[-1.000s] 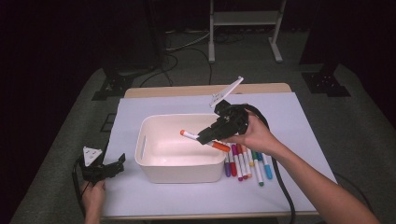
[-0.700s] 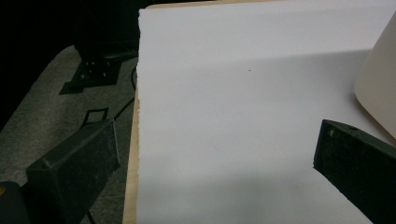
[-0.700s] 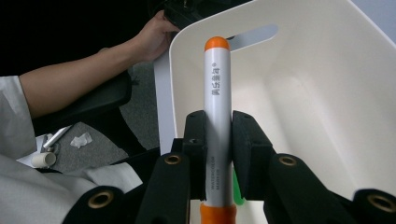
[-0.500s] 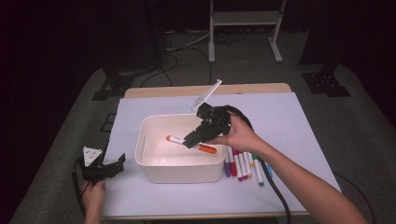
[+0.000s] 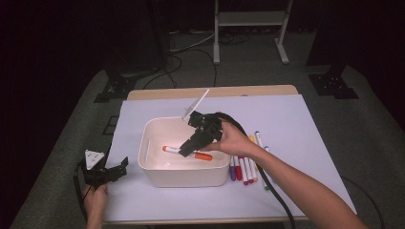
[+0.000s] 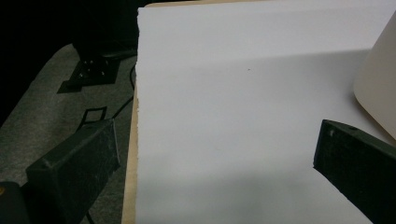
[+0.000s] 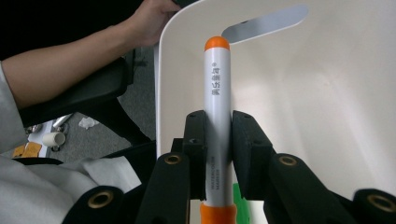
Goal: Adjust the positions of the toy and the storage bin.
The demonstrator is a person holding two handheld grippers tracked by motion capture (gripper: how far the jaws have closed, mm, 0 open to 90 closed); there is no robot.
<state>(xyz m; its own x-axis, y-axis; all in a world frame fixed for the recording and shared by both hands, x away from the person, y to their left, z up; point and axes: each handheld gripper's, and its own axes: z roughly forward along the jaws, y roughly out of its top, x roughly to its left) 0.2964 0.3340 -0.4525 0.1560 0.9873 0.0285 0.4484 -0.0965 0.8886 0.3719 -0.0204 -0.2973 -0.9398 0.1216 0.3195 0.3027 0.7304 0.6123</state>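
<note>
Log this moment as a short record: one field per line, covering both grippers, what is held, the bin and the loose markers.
right gripper: shut on the orange marker, inside the white bin
orange marker pose: lying roughly level above the bin floor, gripped mid-barrel
left gripper: open, holding nothing, at the table's near left edge beside the bin
loose markers: in a row on the white sheet, right of the bin

A white sheet [image 5: 305,129] covers most of the table [image 5: 210,91], whose wooden edge shows along the far side. Beyond the table, on grey floor [image 5: 363,119], lie black cables [image 5: 184,62], with a white stand [image 5: 248,19] behind them.
</note>
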